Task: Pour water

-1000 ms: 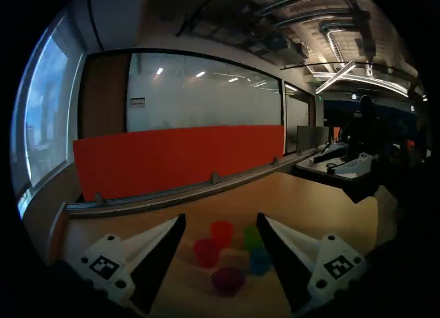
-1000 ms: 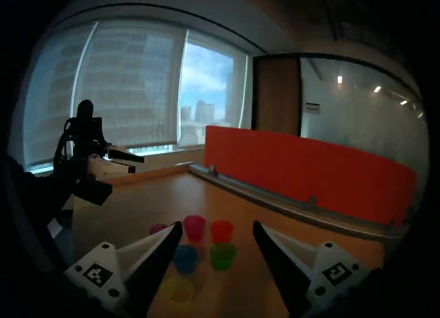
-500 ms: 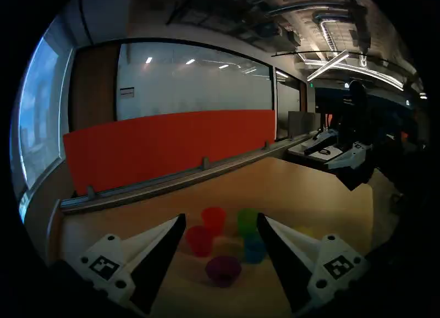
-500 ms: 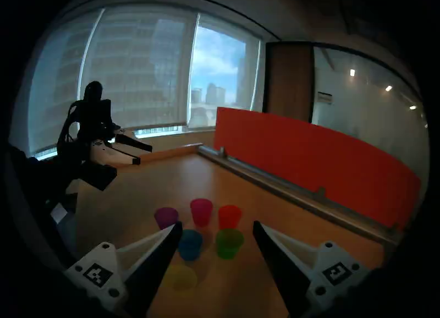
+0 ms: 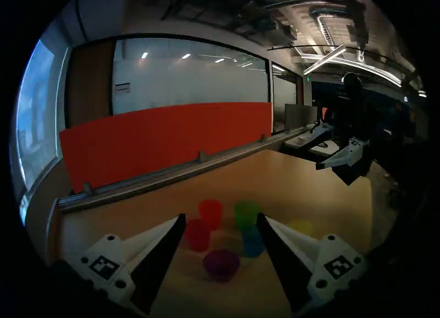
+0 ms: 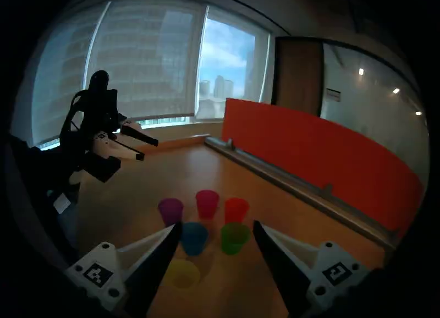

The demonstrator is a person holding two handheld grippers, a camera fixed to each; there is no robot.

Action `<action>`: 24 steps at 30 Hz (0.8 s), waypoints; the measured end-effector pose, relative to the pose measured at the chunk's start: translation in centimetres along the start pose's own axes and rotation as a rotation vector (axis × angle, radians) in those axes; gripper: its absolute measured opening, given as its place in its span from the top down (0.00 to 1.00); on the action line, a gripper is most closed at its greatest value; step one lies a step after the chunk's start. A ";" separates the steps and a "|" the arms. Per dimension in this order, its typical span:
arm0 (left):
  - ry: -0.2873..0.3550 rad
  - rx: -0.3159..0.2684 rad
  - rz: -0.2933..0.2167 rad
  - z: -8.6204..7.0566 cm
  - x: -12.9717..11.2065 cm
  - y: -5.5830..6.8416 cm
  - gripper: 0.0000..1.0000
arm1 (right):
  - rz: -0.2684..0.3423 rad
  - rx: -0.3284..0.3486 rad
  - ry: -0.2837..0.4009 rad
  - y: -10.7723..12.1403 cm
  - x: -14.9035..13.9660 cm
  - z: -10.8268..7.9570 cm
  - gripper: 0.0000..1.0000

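**Cups clustered on the counter, both hand-held grippers spread**

You have six small, tapered plastic cups standing upright in a tight group on the smooth wooden counter. In the right gripper view, the purple cup, magenta cup and red cup form the far row. The blue cup and green cup sit just in front of them. The yellow cup stands nearest you. Their walls look translucent and their rims are round. Whether any holds water cannot be told.

Your right hand-held gripper is spread wide above the near cups and pinches nothing. Its fingers are white wedges with black inner faces, each carrying a square black-and-white marker. Your left hand-held gripper is spread the same way on the other side of the cluster, also holding nothing.

A flat orange-red partition with a metal rail at its foot runs along the far edge of the counter.
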State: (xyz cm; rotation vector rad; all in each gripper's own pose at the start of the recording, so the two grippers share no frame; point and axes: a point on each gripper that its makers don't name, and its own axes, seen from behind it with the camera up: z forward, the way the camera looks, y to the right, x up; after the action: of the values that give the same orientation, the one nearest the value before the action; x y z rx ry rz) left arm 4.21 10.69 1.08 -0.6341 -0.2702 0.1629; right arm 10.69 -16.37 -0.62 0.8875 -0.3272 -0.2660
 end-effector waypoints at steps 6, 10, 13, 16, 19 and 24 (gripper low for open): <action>-0.022 -0.004 0.001 0.3 -0.9 0.0 0.04 | 0.002 0.023 -0.023 -0.4 -1.0 1.0 0.01; -0.036 -0.005 0.006 0.5 -1.2 -0.1 0.04 | -0.004 0.038 -0.042 -0.7 -1.7 1.5 0.01; -0.045 -0.009 0.007 0.7 -1.4 -0.1 0.04 | -0.010 0.047 -0.055 -0.9 -2.2 2.0 0.01; -0.053 -0.015 0.005 0.9 -1.7 -0.1 0.04 | -0.012 0.055 -0.064 -1.1 -2.8 2.5 0.01; -0.060 -0.020 0.005 1.2 -2.0 -0.1 0.04 | -0.011 0.064 -0.072 -1.3 -3.3 3.1 0.01; -0.065 -0.026 0.010 1.7 -2.3 0.1 0.04 | -0.010 0.079 -0.087 -1.6 -4.2 4.1 0.01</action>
State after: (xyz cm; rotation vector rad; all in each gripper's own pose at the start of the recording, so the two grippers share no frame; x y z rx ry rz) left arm 1.53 11.15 1.86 -0.6564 -0.3326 0.1901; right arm 5.06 -18.77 -0.16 0.9568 -0.4165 -0.3038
